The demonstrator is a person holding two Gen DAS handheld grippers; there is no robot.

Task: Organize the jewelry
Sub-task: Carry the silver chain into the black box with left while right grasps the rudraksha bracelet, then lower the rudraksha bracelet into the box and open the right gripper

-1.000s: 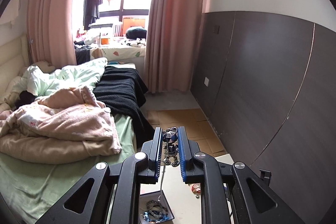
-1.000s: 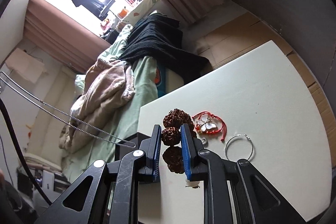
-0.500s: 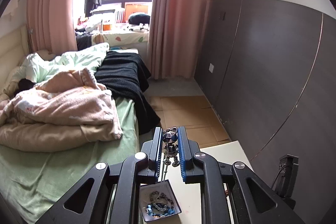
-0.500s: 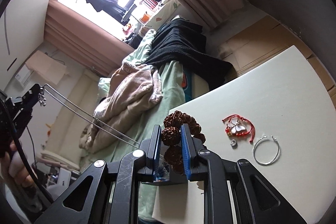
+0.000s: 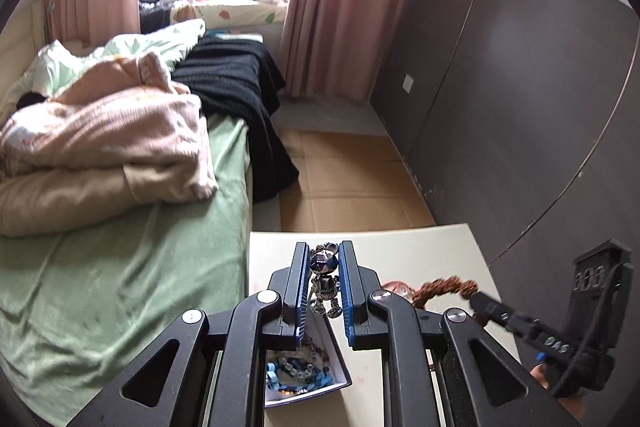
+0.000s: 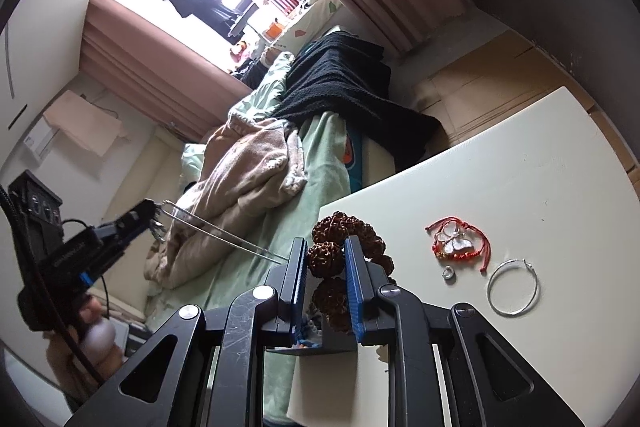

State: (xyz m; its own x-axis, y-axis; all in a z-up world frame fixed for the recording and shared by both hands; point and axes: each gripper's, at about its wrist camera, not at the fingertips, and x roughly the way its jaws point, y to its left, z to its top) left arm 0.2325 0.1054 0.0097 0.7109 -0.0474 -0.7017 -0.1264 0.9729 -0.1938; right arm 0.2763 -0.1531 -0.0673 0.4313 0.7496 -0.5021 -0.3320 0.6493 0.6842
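My left gripper (image 5: 325, 253) is shut on a small metal bear pendant (image 5: 323, 269) whose thin chain (image 6: 224, 235) trails down. It hangs above an open box (image 5: 304, 367) holding blue and clear beads at the white table's (image 5: 420, 239) left edge. My right gripper (image 6: 326, 247) is shut on a brown rough-seed bead bracelet (image 6: 326, 257), lifted over the same box corner. The right gripper (image 5: 478, 297) shows at the right of the left wrist view, the bracelet (image 5: 444, 287) hanging from it. The left gripper (image 6: 150, 211) appears at the left of the right wrist view.
On the table lie a red cord bracelet with a white butterfly (image 6: 456, 241), a small silver ring (image 6: 449, 273) and a silver bangle (image 6: 514, 287). A bed with rumpled blankets (image 5: 100, 131) borders the table's left. A dark wall panel (image 5: 520, 99) stands to the right.
My left gripper has sunk with the pendant toward the table, so the box and tabletop show larger beneath it. The right gripper kept its grip and barely moved.
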